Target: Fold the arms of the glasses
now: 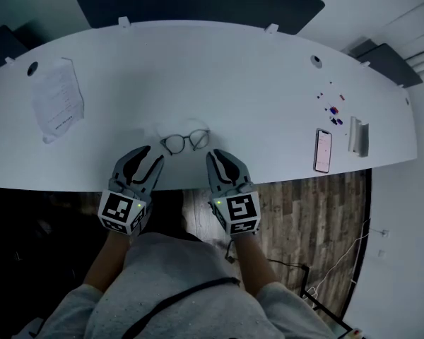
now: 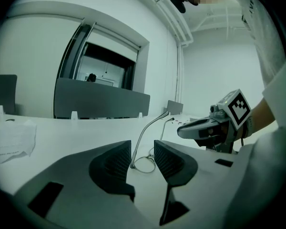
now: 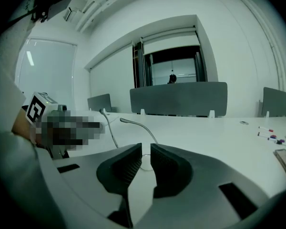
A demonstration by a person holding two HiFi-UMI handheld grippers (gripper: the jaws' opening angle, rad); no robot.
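Both grippers are sitting at the near edge of the white table (image 1: 268,83) and flanking the glasses (image 1: 186,141), which are lying close to that edge between the two tips. The arms are showing unfolded in both gripper views, rising off the table and away from the person. Left gripper (image 1: 155,154) is standing with jaws clearly apart and gripping nothing; the near arm of the glasses is lining up in the gap, beyond the pads. Right gripper (image 1: 215,157) is showing only a narrow slit, also gripping nothing. I'm reading the step as approach. To do it well, I'd be pinning the frame lightly with one gripper and pushing one arm inward near its hinge with the other; the wire looks thin, so hard clamping is risking a bend. The light frame is likely sliding if pushed unbraced. Nothing is blocking access: the phone (image 1: 324,150), grey stand (image 1: 358,136), small markers (image 1: 333,108) and printed white sheet (image 1: 56,99) are all lying well apart.
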